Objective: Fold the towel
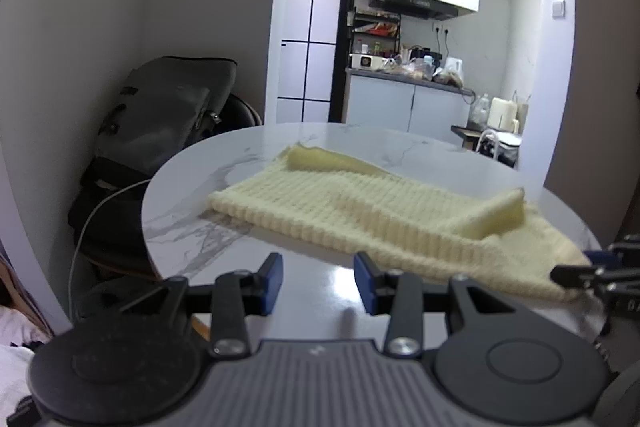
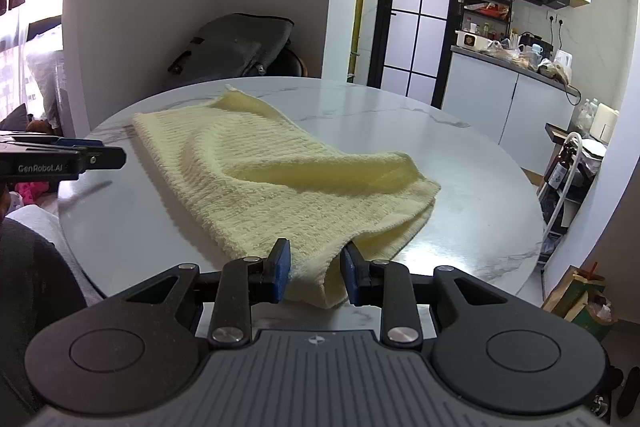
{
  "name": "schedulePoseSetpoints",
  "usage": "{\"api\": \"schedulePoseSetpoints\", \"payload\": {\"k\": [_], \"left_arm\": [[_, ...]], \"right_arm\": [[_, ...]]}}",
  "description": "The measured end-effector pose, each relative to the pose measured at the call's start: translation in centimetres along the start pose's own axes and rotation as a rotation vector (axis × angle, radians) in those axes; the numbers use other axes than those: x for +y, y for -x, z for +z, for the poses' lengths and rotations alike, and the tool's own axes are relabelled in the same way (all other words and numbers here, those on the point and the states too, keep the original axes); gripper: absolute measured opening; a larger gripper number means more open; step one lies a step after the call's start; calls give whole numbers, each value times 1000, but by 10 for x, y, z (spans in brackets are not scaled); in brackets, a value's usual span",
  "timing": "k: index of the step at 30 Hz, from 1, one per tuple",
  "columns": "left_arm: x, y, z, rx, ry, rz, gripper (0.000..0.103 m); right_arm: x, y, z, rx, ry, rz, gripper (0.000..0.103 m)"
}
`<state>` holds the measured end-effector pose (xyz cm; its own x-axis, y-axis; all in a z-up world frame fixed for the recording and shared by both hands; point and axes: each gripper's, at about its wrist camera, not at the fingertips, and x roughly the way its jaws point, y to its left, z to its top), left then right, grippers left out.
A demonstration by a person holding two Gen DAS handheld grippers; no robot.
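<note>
On the round, glossy marble-patterned table (image 2: 460,163) lies a pale yellow towel (image 2: 280,179), ribbed and nubbly, folded over with a soft raised hump across its middle. Its near corner hangs between the blue pads of the right gripper (image 2: 314,269), which seem to pinch the cloth, though the contact is partly hidden. Clear of the towel's edge, the left gripper (image 1: 318,281) hovers with jaws apart and nothing between them.

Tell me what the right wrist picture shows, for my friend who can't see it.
The right tool pinches the near corner of a pale yellow towel lying rumpled on a round marble table. The left tool pokes in from the left edge, and a kitchen sits behind.
</note>
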<state>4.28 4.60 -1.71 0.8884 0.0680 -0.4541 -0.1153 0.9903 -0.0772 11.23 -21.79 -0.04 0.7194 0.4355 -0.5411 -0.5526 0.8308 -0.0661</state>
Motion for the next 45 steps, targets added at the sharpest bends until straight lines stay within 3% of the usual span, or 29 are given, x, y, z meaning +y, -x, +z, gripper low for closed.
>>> {"api": "schedulePoseSetpoints", "payload": {"k": [8,37,40,45], "left_arm": [[-22,9,1,9,-51,-23,47],[-27,23,-1,-14,-58,-104,52],[-25,24,-1,-16,-51,-120,52],[-30,26,-2,-10,-74,-155,52]], "right_arm": [[16,5,0,-10,25,21,31],[66,4,6,-24,55,182,33],[67,6,8,-21,62,212,43],[63,15,10,-37,62,229,44]]}}
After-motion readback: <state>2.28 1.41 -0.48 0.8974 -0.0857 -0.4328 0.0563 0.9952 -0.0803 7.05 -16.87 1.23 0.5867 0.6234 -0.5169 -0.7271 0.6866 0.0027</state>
